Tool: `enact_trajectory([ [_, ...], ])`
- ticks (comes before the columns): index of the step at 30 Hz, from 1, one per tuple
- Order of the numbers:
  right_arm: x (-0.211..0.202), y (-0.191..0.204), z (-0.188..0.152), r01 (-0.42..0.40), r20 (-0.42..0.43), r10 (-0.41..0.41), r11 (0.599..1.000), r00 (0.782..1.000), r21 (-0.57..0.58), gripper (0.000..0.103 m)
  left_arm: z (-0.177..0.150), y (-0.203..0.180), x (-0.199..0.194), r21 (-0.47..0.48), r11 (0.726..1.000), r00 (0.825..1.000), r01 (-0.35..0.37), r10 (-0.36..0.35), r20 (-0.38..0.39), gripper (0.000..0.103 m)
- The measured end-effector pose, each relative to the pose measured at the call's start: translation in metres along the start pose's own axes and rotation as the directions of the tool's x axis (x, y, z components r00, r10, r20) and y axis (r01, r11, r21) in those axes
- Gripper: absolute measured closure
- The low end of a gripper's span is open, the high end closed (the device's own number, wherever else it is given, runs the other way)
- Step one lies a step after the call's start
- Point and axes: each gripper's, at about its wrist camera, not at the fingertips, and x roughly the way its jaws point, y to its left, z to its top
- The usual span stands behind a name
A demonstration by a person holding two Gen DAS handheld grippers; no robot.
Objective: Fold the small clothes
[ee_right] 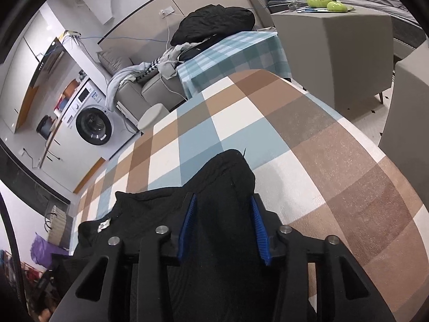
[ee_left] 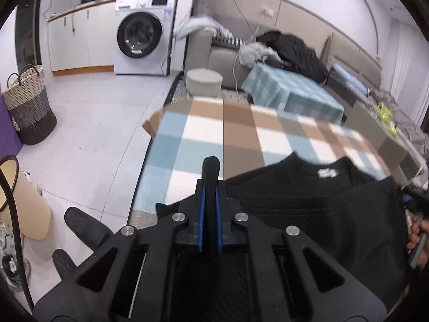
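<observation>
A small black knit sweater [ee_left: 321, 209] with a white neck label [ee_left: 327, 173] is held up over the checked tablecloth [ee_left: 241, 134]. My left gripper [ee_left: 211, 187] is shut on a pinch of the sweater's left edge, which sticks up between the blue pads. In the right wrist view my right gripper [ee_right: 222, 214] grips a thick bunch of the same sweater [ee_right: 214, 214] between its blue pads, jaws held wide by the cloth. The label [ee_right: 103, 225] shows at lower left there.
A washing machine [ee_left: 142, 35], a woven laundry basket [ee_left: 26, 104] and a bin [ee_left: 24, 201] stand on the floor to the left. A sofa with piled clothes [ee_left: 289, 48] and a second checked table [ee_left: 292, 91] lie beyond. A grey cabinet [ee_right: 335, 48] stands at the right.
</observation>
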Motion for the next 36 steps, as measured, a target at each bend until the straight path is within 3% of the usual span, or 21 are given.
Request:
enact_trajectory([
  [1,0.000,0.001,0.000,0.009,0.004,-0.009,1.000,1.000,-0.007,0.083,0.001,0.001,-0.006,-0.009,1.000,1.000,0.001,-0.001,0.013,0.099],
  [4,-0.008,0.000,-0.001,-0.017,0.032,0.017,1.000,0.999,-0.011,0.093,0.003,0.007,-0.025,-0.041,0.999,0.998,-0.001,0.004,0.060,0.099],
  [7,-0.027,0.006,-0.001,-0.090,0.092,0.092,0.995,0.991,-0.033,0.093,0.005,0.014,-0.041,-0.070,0.997,0.996,0.012,-0.006,0.092,0.099],
  [10,-0.044,0.013,0.003,-0.177,0.173,0.181,0.983,0.968,-0.042,0.094,0.008,0.019,-0.051,-0.086,0.996,0.993,0.010,0.000,0.122,0.099],
  [19,-0.040,0.024,0.006,-0.152,0.202,0.151,0.988,0.968,-0.009,0.094,-0.005,0.032,-0.045,-0.150,0.989,0.996,0.008,0.006,0.094,0.099],
  [21,-0.037,0.026,0.006,-0.128,0.168,0.132,0.991,0.977,-0.036,0.090,-0.008,0.030,-0.044,-0.134,0.991,0.996,0.009,0.003,0.089,0.099],
  [24,-0.023,0.020,0.007,-0.022,0.102,0.023,1.000,0.994,-0.006,0.070,-0.009,0.028,-0.036,-0.124,0.992,0.997,-0.019,0.027,0.067,0.099],
  [32,-0.001,0.003,0.000,0.054,-0.009,-0.053,0.992,0.999,0.118,0.067,-0.011,0.024,-0.015,-0.103,0.994,0.999,-0.040,0.042,0.019,0.099],
  [36,-0.017,0.008,-0.010,0.079,-0.069,-0.079,0.997,0.994,0.004,0.056,-0.016,0.021,-0.009,-0.091,0.994,0.998,-0.055,0.053,-0.019,0.099],
])
